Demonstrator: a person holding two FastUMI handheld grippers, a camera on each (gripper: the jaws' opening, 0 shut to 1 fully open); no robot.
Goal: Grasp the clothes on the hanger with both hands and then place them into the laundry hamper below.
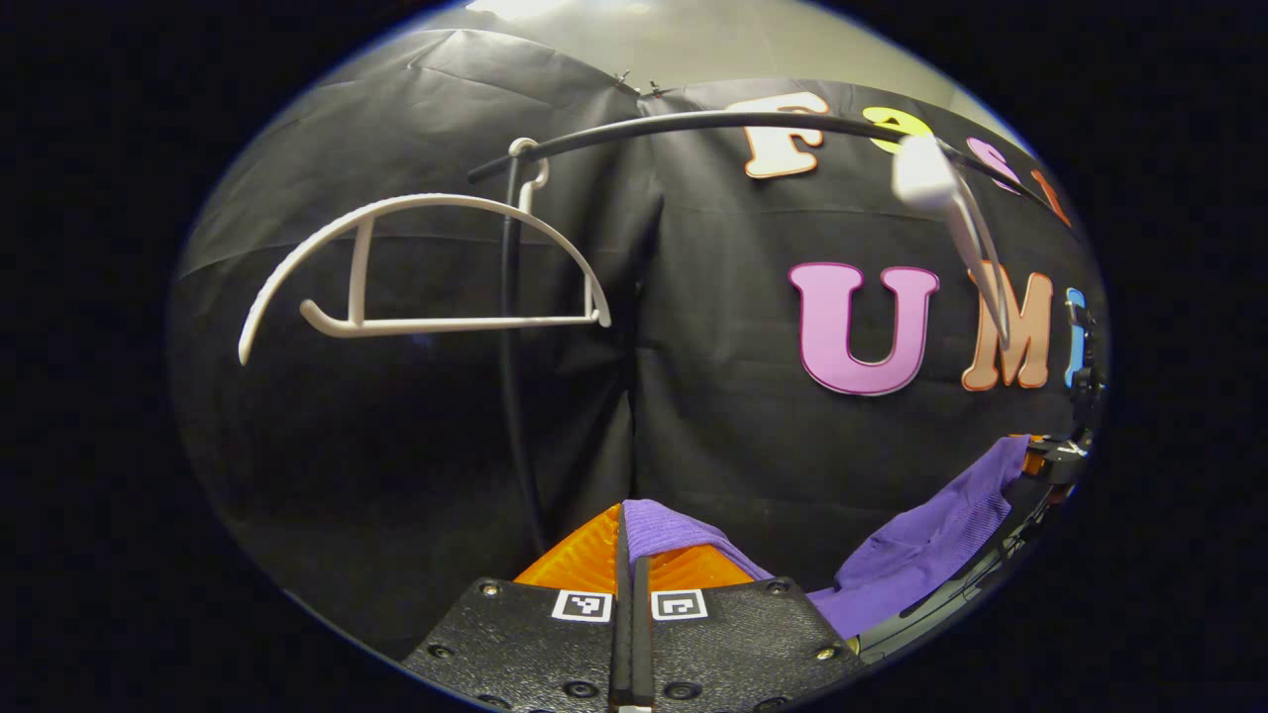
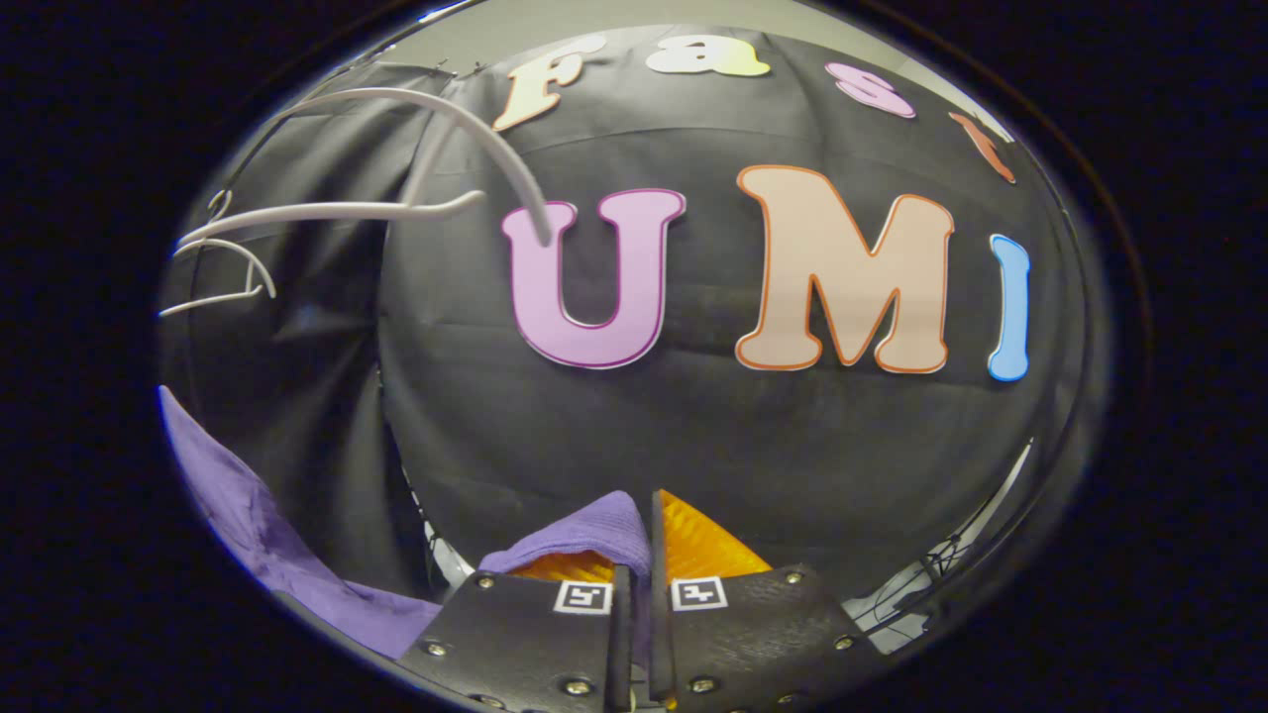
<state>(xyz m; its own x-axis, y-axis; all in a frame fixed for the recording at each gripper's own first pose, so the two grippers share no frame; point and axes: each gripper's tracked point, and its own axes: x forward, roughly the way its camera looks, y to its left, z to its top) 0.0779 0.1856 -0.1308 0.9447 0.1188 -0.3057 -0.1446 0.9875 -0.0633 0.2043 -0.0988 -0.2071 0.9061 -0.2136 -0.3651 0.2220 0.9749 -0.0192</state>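
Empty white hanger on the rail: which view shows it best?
Left gripper view: the white hanger hangs whole and side-on from the black rail. Right gripper view shows hangers at its left edge, smaller and distorted.

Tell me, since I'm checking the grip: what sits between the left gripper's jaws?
In the left gripper view, a fold of the purple garment is pinched between the left gripper's jaws, then drapes right toward the right gripper.

Garment stretched between my two hand-held grippers, below the rail.
My left hand-held gripper point(image 1: 631, 555) pinches one end of the garment point(image 1: 921, 545), my right hand-held gripper point(image 2: 634, 555) the other; a bare hanger point(image 1: 416, 267) hangs on the rail point(image 1: 693, 124) above, wall behind.
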